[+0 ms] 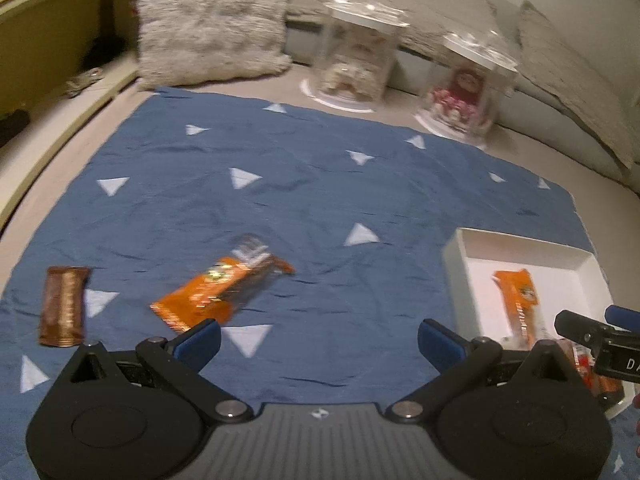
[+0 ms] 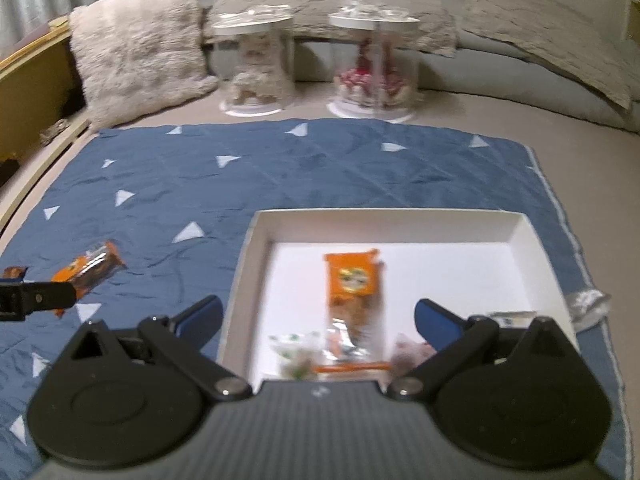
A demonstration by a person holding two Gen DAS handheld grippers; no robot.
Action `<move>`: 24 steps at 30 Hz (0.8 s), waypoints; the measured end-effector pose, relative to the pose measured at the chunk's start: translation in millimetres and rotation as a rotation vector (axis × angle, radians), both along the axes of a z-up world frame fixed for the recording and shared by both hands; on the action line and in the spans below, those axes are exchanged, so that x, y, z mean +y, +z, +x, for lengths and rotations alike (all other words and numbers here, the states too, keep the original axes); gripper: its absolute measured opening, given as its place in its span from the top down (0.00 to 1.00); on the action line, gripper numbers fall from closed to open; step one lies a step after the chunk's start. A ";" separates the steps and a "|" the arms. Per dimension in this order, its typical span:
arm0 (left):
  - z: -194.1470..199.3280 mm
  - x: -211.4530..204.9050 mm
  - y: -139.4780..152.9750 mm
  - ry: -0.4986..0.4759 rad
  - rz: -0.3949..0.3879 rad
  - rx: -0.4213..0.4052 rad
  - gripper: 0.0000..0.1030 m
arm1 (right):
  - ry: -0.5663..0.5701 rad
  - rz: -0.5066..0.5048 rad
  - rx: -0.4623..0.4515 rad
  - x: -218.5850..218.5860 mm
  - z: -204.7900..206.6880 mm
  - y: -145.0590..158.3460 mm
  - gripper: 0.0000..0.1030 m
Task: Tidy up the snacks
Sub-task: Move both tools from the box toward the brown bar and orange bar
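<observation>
An orange snack bar (image 1: 222,290) lies loose on the blue cloth (image 1: 280,184), just ahead of my left gripper (image 1: 320,338), which is open and holds nothing. A brown wrapped bar (image 1: 63,306) lies further left. The white tray (image 2: 400,220) sits at the right of the cloth and holds an orange bar (image 2: 352,292) and some small wrapped sweets (image 2: 296,354) near its front edge. My right gripper (image 2: 318,322) hangs open over the tray's near end, empty. The same loose orange snack bar (image 2: 90,268) shows at the left in the right wrist view.
Two clear jars with white lids (image 2: 256,64) (image 2: 376,64) stand beyond the cloth's far edge. A fluffy cushion (image 1: 212,20) and grey pillows (image 2: 540,28) lie behind them. A wooden shelf (image 1: 52,40) runs along the left. A crumpled silver wrapper (image 2: 588,302) lies by the tray's right side.
</observation>
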State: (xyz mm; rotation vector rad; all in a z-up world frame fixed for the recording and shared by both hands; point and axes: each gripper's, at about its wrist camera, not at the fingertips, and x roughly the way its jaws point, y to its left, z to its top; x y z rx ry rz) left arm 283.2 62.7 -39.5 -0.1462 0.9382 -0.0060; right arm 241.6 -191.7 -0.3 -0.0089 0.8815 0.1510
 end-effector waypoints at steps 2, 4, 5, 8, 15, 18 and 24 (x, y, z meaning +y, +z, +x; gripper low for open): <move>-1.9 11.6 -0.4 0.019 0.007 -0.001 0.00 | 0.022 -0.003 -0.001 11.8 3.2 -1.0 0.00; -4.3 24.9 -0.9 0.038 0.012 0.001 0.00 | 0.042 -0.003 0.000 23.6 5.8 -2.2 0.00; -5.4 31.4 -1.4 0.049 0.014 0.002 0.00 | 0.051 0.000 0.001 29.3 7.4 -3.0 0.00; -8.7 50.2 -2.1 0.079 0.028 0.007 0.00 | 0.074 0.009 0.002 46.8 11.4 -4.9 0.00; -17.4 95.1 -1.5 0.146 0.059 0.004 0.00 | 0.109 0.026 0.014 83.3 17.2 -13.0 0.00; -21.2 115.2 -3.8 0.184 0.066 0.004 0.00 | 0.130 0.028 0.013 102.5 16.7 -15.8 0.00; -24.0 152.8 -16.9 0.248 0.085 0.026 0.00 | 0.164 0.059 0.019 141.2 18.7 -23.0 0.00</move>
